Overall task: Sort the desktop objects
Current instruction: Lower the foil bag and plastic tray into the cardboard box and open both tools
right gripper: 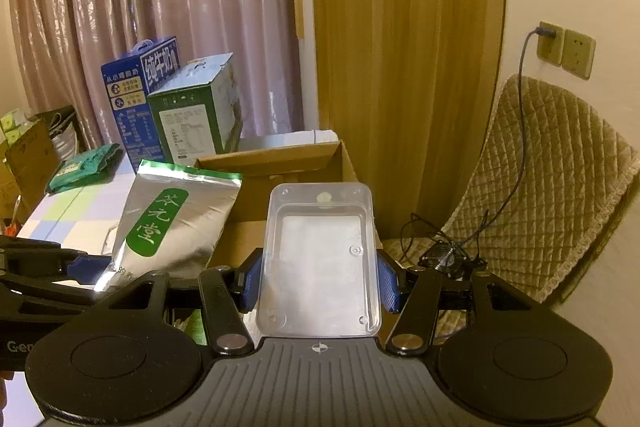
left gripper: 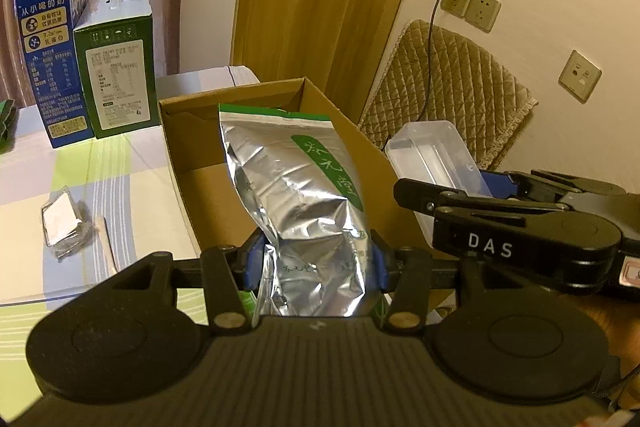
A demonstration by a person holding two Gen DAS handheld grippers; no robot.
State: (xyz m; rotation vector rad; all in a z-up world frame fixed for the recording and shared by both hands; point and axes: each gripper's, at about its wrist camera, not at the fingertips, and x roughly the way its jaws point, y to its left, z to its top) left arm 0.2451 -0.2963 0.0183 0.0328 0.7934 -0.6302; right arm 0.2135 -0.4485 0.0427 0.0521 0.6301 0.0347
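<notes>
Table (left gripper: pixel 120 163): a checked cloth in pale green, lilac and cream covers it; the left wrist view shows a broad stretch of it, the right wrist view only a corner at far left.
Cardboard box (left gripper: pixel 180 131): open-topped, standing on the table's far side; both views look into it, with both held items raised in front of it.
Milk cartons: a blue carton (left gripper: pixel 50 55) and a green carton (left gripper: pixel 120 67) stand upright, touching side by side, behind and left of the box.
Quilted cushion (right gripper: pixel 552 187): leans against the wall on the right; only the right wrist view shows the dark cable trailing down to a small round fan (right gripper: pixel 448 259) beside it.
Foil pouch (left gripper: pixel 296 195): silver with a green label, held upright in front of the box; the left gripper (left gripper: pixel 316 263) is clamped on its lower part, blue pads pressing both sides.
Clear plastic container (right gripper: pixel 320 259): rectangular, its base facing the camera; the right gripper (right gripper: pixel 320 287) clenches it between blue pads, just right of the pouch.
Green packets (right gripper: pixel 84 167): lying on the table left of the cartons, plain only in the right wrist view.
Small wrapped packet (left gripper: pixel 66 223): on the cloth beside a wooden stick (left gripper: pixel 106 247), seen only in the left wrist view.
</notes>
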